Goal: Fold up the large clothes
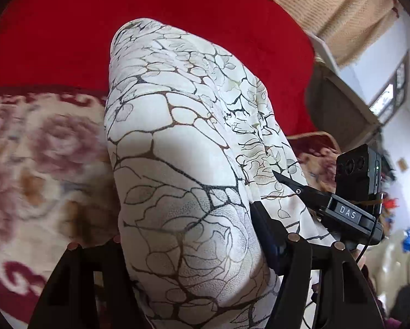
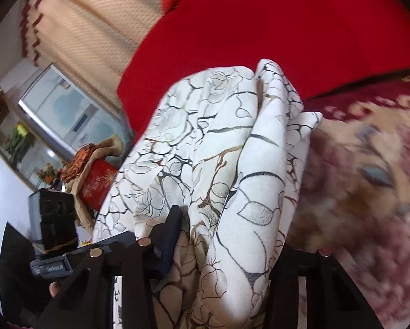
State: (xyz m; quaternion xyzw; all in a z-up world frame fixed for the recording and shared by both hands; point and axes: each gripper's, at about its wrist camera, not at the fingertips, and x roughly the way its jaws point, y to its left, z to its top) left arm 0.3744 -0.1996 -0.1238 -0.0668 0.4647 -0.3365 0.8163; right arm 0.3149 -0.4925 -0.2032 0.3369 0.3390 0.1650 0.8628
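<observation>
My left tongs (image 1: 194, 249) and right tongs (image 2: 227, 246) each clamp a bunched fold of the white patterned cloth (image 1: 177, 142), which fills mid-frame in both views. Behind it spread a red blanket (image 1: 177, 13) and a flowered rug (image 1: 40, 148); a beige curtain (image 2: 89, 27) and window (image 1: 389, 96) sit at the edges.

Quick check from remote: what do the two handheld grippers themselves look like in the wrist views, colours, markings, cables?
Both are matte black. The left gripper has angular black finger arms with copper-coloured round studs. The right gripper, seen from the left wrist, carries a boxy black camera module with a green indicator light, a white "DAS" label and a thin black cable. No sleeves show.
</observation>
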